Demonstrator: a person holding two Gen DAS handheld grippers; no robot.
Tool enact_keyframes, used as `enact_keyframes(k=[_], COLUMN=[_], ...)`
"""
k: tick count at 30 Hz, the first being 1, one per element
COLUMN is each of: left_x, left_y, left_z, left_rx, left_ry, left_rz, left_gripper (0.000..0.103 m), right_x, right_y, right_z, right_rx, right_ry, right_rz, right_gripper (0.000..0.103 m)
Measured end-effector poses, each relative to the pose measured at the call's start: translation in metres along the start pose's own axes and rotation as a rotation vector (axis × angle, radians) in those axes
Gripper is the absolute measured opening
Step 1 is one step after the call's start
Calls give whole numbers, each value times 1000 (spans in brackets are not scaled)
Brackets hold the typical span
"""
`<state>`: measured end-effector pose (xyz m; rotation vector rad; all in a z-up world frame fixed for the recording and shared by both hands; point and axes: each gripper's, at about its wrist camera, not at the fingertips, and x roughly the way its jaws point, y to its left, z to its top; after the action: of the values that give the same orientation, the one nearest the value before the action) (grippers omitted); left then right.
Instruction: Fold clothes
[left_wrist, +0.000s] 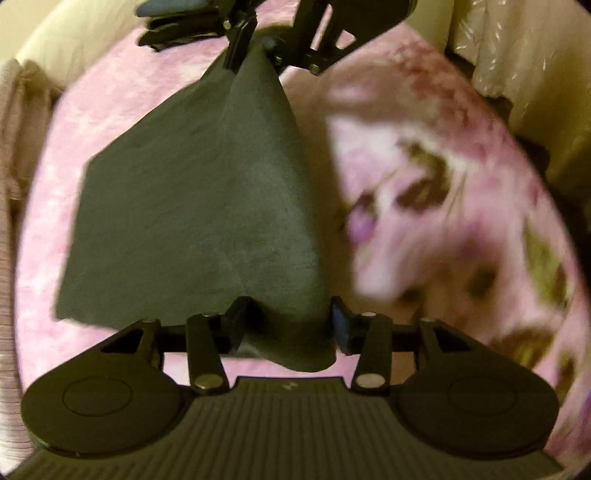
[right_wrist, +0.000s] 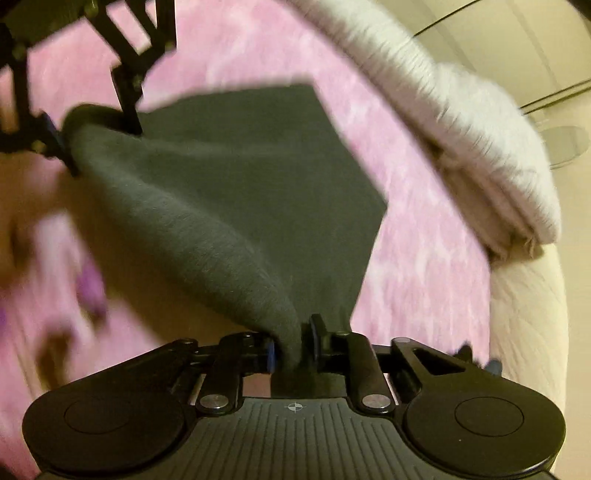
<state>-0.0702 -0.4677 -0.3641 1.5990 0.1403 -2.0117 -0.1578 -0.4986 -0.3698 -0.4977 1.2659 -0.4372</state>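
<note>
Left wrist view: your left gripper (left_wrist: 291, 325) and right gripper (right_wrist: 293, 345) each clamp their jaws on the dark garment (left_wrist: 192, 206), lifting one edge above the pink bed (left_wrist: 406, 129) for folding.

A pink floral bedspread (left_wrist: 424, 192) fills the ground, with a folded white blanket (right_wrist: 491, 147) at its edge

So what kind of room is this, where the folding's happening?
Probably a bedroom. The dark cloth hangs over a pink floral bedspread, with a folded grey blanket lying at the bed's edge and a pale wall behind it.
</note>
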Motion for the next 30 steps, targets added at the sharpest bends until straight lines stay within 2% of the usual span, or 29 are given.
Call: enact_keyframes(k=[3, 6, 7, 8, 10, 11, 13, 15, 17, 19, 20, 21, 22, 23, 25, 27, 30], left_x=[-10, -29, -37, -44, -51, -47, -33, -10, 17, 44, 58, 67, 74, 81, 83, 78, 67], left_y=[10, 47, 61, 76, 110, 130, 170, 210, 241, 263, 271, 277, 282, 286, 288, 283, 268], left_z=[-5, -25, -33, -41, -57, -60, -61, -62, -62, -62, -62, -63, -64, -65, -70, -74, -77], left_rx=[26, -46, -80, -110, -171, -205, -270, -330, -377, -411, -421, -447, -479, -510, -584, -630, -685], left_ry=[-5, -49, -74, -92, -115, -112, -100, -91, -78, -48, -27, -14, -5, 4, 6, -2, -25], left_rz=[-64, -150, -162, -144, -75, -42, 17, 57, 55, 25, 5, -23, -54, -86, -129, -148, -168], left_gripper=[47, 47, 47, 49, 55, 58, 60, 60, 60, 60, 63, 63, 63, 61, 53, 53, 53], right_x=[-4, -13, -16, -17, -18, -19, -8, 7, 28, 45, 53, 61, 69, 75, 81, 85, 87], right_y=[-4, -11, -16, -22, -36, -43, -52, -58, -65, -64, -63, -63, -64, -70, -91, -115, -161], right_z=[-26, -44, -49, -56, -75, -84, -102, -119, -131, -141, -146, -149, -152, -152, -149, -147, -151], right_rx=[103, 365, 486, 628, 956, 1120, 1430, 1732, 1924, 2024, 2074, 2111, 2134, 2126, 2046, 1970, 1877], right_ry=[29, 83, 93, 89, 58, 42, -10, -72, -112, -128, -137, -143, -146, -141, -118, -106, -148], right_rz=[29, 53, 70, 97, 169, 205, 285, 369, 419, 441, 452, 473, 504, 520, 520, 515, 484], right_gripper=[36, 38, 38, 39, 45, 48, 64, 68, 69, 69, 68, 61, 36, 33, 17, 14, 13])
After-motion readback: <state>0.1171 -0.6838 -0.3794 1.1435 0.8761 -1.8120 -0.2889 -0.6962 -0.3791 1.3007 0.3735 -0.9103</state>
